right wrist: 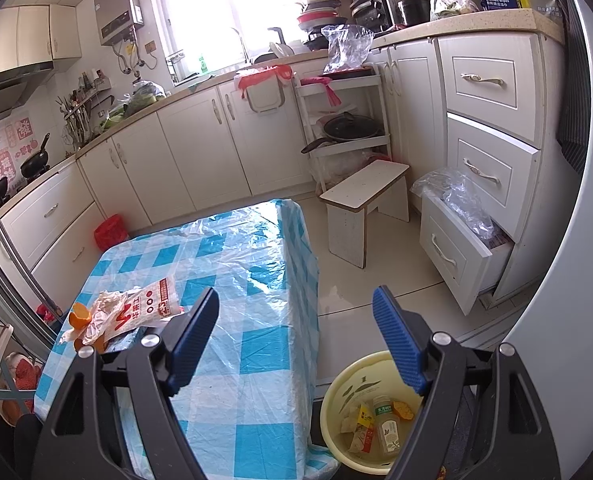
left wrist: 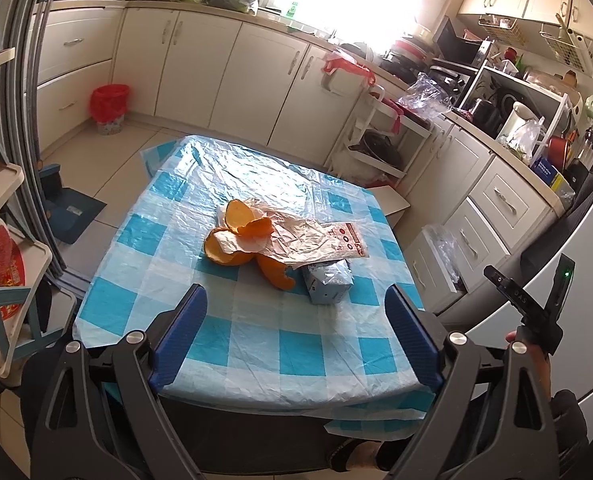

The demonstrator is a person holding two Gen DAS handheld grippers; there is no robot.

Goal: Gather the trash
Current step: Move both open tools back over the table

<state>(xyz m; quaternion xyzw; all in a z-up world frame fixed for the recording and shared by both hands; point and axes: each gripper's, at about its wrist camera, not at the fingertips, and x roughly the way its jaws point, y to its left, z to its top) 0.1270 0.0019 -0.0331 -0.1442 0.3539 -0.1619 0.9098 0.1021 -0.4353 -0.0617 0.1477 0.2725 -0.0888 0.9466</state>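
At the bottom of the left wrist view, the left gripper is released, its blue pads spread wide with nothing between them, over the near edge of a table covered in a blue-and-white checked plastic cloth. At the lower right of that frame, part of the other tool shows with a fingertip on it.

In the right wrist view, the right gripper is likewise released and empty. It hangs over the table's right edge, one pad above the cloth, the other above the floor. Just below its right pad, at the bottom of the frame, a pale yellow basin stands on the floor beside the table, with a small bottle, wrappers and a scrap of orange peel inside.

The trash still to be gathered lies near the middle of the table, centre of the left view: orange peels, a crumpled printed plastic bag draped partly over them, and a small blue-grey carton touching the bag's near edge. In the right view this pile sits at the left, partly behind the left pad.

Farther off, a white step stool stands on the tiled floor, and a low drawer hangs open with clear plastic in it. A red-lined bin stands against the far cabinets, upper left of the left view.
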